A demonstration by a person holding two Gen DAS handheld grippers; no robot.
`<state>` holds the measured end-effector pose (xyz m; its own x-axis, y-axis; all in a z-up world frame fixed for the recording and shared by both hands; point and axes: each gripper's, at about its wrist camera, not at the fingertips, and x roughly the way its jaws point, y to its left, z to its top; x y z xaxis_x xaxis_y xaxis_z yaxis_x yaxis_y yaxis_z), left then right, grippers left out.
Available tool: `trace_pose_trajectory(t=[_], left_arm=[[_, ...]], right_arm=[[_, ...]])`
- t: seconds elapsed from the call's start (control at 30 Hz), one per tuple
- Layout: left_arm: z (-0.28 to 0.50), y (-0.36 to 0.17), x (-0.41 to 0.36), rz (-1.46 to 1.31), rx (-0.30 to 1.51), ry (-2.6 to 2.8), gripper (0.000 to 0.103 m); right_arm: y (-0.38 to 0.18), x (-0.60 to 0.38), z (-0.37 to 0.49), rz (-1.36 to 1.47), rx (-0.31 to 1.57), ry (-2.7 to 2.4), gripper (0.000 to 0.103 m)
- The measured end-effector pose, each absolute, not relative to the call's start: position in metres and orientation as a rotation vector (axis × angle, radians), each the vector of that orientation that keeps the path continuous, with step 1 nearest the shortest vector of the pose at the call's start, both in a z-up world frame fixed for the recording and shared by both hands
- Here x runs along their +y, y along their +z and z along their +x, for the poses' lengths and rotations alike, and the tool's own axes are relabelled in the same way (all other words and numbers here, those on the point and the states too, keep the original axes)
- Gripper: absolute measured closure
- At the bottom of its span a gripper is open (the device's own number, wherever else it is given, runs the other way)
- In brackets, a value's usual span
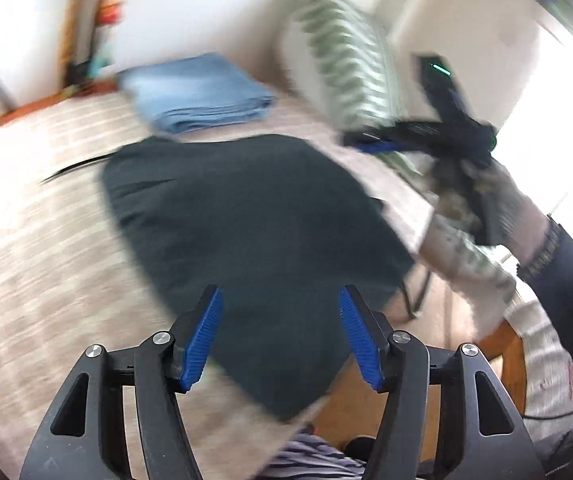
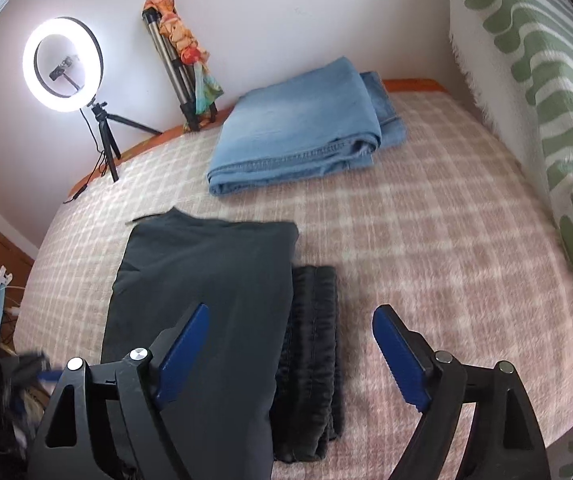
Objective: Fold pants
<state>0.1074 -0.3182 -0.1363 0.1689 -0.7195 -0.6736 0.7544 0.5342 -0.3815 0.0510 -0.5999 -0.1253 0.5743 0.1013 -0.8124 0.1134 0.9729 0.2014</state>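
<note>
The dark pants [image 2: 206, 292] are seen folded on the checked bed cover [image 2: 426, 248], their gathered waistband [image 2: 312, 360] showing along the right side in the right wrist view only. In that view the right gripper [image 2: 290, 356] is held above the pants with its jaws spread wide and nothing between the pads. A ring light [image 2: 63, 64], a tripod [image 2: 178, 68] and folded jeans [image 2: 306, 120] are shown sharply there. The left wrist view is blurred; in it the left gripper [image 1: 280, 338] is seen with jaws apart, empty, above the pants [image 1: 254, 248]. Only there is the gloved hand [image 1: 494, 208] gripping the right tool shown. No containers are visible.
</note>
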Motion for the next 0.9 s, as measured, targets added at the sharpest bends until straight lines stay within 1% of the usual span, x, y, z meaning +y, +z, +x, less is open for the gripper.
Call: trace_pose_trajectory(t=[0.07, 0.17, 0.4, 0.43, 0.53, 0.57, 0.8, 0.9], left_arm=[[0.127, -0.144, -0.305, -0.005, 0.964, -0.979, 0.043], [0.157, -0.161, -0.289, -0.17, 1.069, -0.939, 0.043], [0.165, -0.189, -0.305, -0.221, 1.133, -0.912, 0.043], [0.166, -0.192, -0.308, -0.224, 1.141, -0.911, 0.043], [0.164, -0.197, -0.315, -0.222, 1.158, -0.915, 0.043], [0.165, -0.198, -0.318, -0.222, 1.156, -0.917, 0.043], [0.173, -0.2, -0.324, -0.263, 1.143, -0.932, 0.043], [0.176, -0.2, -0.327, -0.272, 1.141, -0.94, 0.043]], right_arm=[[-0.127, -0.594, 0.049, 0.227, 0.969, -0.009, 0.017], [-0.13, -0.585, 0.051, 0.183, 0.982, -0.007, 0.017], [-0.155, -0.595, 0.066, 0.177, 1.061, -0.036, 0.016], [-0.159, -0.598, 0.068, 0.176, 1.074, -0.036, 0.014], [-0.168, -0.603, 0.072, 0.162, 1.089, -0.026, 0.004], [-0.169, -0.605, 0.073, 0.177, 1.09, -0.016, 0.002], [-0.196, -0.631, 0.085, 0.401, 1.143, 0.133, 0.0], [-0.196, -0.63, 0.082, 0.413, 1.118, 0.152, 0.0]])
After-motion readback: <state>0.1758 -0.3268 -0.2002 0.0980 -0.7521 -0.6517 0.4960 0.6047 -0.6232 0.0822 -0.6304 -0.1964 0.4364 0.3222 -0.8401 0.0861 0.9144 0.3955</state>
